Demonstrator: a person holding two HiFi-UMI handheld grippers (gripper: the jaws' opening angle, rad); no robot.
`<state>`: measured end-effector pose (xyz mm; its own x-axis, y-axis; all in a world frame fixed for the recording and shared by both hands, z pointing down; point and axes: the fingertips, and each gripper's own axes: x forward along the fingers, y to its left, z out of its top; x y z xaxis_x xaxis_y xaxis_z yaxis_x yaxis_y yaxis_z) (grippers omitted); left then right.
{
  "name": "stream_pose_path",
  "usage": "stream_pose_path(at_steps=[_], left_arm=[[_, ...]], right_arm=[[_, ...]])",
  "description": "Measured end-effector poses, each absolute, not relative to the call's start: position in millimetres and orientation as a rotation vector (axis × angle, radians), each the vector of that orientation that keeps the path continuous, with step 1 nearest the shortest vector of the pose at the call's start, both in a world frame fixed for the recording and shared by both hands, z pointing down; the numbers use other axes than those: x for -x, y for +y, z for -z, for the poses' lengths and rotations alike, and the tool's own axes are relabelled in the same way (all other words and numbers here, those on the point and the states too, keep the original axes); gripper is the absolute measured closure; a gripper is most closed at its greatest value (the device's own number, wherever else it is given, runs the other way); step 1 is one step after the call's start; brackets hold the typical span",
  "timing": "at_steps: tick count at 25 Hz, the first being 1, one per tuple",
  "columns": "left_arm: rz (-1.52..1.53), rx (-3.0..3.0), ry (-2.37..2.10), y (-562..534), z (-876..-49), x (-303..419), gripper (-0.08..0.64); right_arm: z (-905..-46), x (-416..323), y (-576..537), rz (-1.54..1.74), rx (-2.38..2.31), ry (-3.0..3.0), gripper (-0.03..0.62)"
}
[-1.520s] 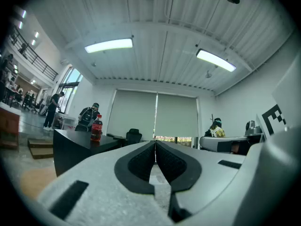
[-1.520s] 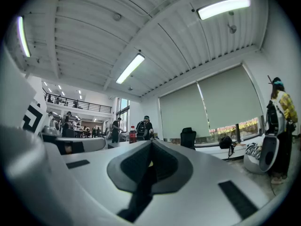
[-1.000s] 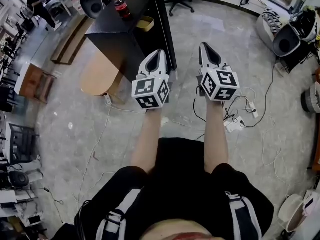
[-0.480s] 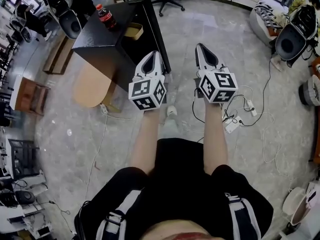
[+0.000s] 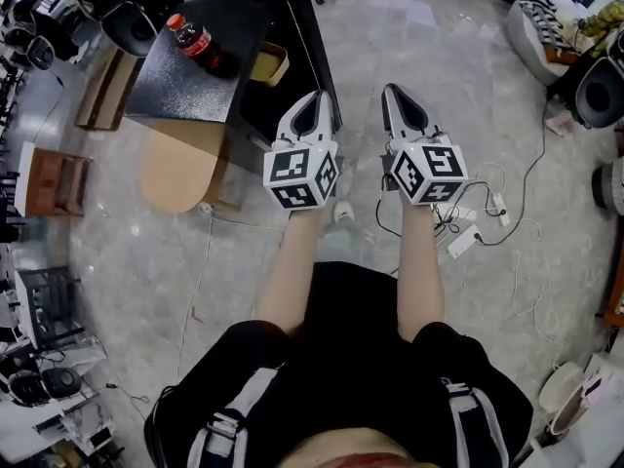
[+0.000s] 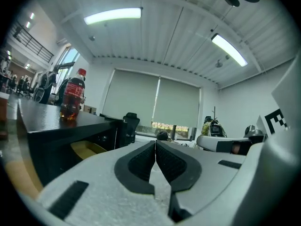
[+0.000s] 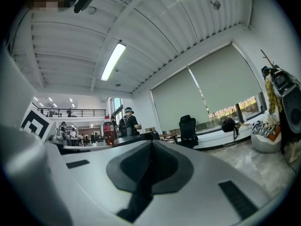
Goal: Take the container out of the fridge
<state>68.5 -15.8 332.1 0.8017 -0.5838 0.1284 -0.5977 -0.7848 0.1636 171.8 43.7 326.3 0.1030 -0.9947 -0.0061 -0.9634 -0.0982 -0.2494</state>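
Observation:
A low black fridge [image 5: 185, 86] stands on the floor ahead to the left, with a cola bottle [image 5: 192, 41] upright on its top. A yellow container [image 5: 269, 63] sits in the fridge's open right side. My left gripper [image 5: 316, 97] is shut and empty, its tip just right of the fridge and below the container. Beside it my right gripper [image 5: 392, 90] is also shut and holds nothing. In the left gripper view the closed jaws [image 6: 155, 143] point past the fridge [image 6: 56, 126]; the container [image 6: 87, 149] and the bottle [image 6: 73, 96] show at the left.
A rounded wooden board [image 5: 177, 169] lies by the fridge's near side. Cables and a power strip [image 5: 466, 238] trail over the floor to the right. A small white object [image 5: 342, 212] lies below the grippers. Black round devices [image 5: 597, 88] stand at far right, chairs at far left.
The fridge has drawn closer and now sits right by the left gripper's tip. Both grippers stay shut, side by side.

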Motion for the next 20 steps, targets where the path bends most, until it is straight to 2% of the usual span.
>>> stream_pose_path(at_steps=[9,20], left_arm=[[-0.136,-2.771,-0.811,-112,-361,-106,0.55],[-0.139,-2.696,-0.863,-158,-383,-107,0.55]], right_arm=[[-340,-188,-76,0.251,2.225,2.028,0.581],[-363,-199,-128,0.291,2.276,2.118,0.58]])
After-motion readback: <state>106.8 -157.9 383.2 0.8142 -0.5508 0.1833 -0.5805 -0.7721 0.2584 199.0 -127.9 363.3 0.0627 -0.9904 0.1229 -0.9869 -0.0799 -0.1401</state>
